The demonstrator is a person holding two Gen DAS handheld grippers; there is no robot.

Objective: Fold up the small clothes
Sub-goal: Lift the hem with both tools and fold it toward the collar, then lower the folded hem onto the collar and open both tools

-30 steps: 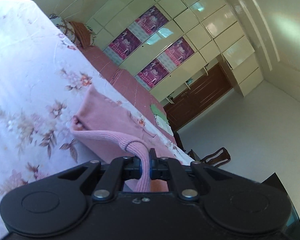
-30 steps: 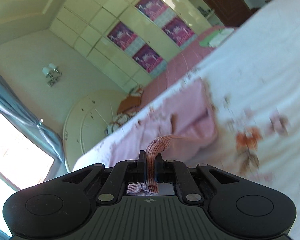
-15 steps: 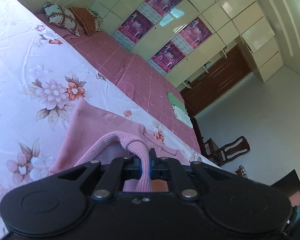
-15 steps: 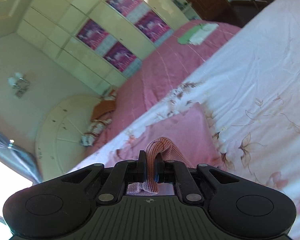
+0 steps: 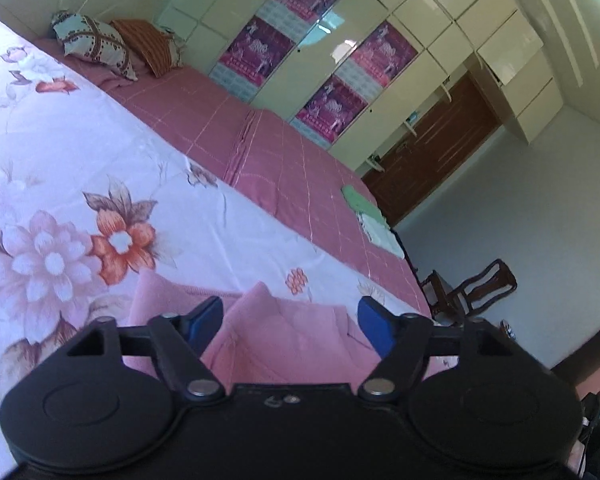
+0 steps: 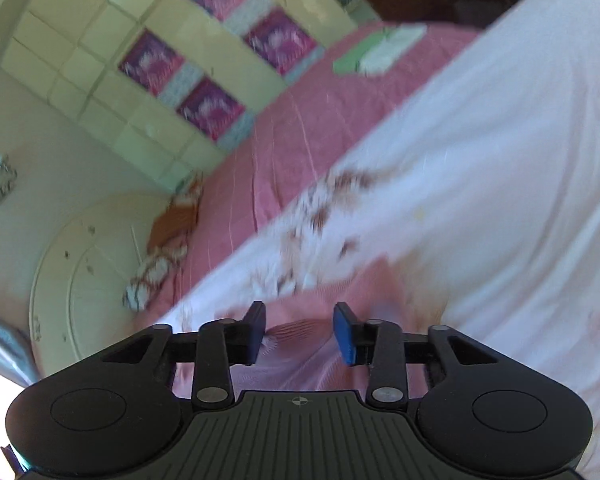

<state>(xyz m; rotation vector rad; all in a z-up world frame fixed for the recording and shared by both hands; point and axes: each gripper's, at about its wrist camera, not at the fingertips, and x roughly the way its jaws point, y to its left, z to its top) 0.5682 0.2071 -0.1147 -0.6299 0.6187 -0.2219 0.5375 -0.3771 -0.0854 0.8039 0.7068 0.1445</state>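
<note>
A small pink knit garment (image 5: 284, 340) lies on the white flowered bedsheet (image 5: 60, 168), right under both grippers. My left gripper (image 5: 290, 326) is open, its blue-padded fingers apart over the pink cloth, holding nothing. In the right wrist view the same pink garment (image 6: 300, 332) shows between and below the fingers, with a ribbed edge. My right gripper (image 6: 300, 332) is open too and holds nothing. The right wrist view is blurred by motion.
A pink checked bedspread (image 5: 260, 152) lies beyond the sheet, with pillows (image 5: 96, 44) at the headboard end and folded green and white clothes (image 5: 374, 224) near its far edge. A wardrobe wall with posters (image 5: 320, 56) stands behind. A wooden chair (image 5: 476, 288) stands on the floor.
Both grippers were shut on the pink garment's ribbed edges. Both have since opened and let it go, and the garment now lies on the sheet.
</note>
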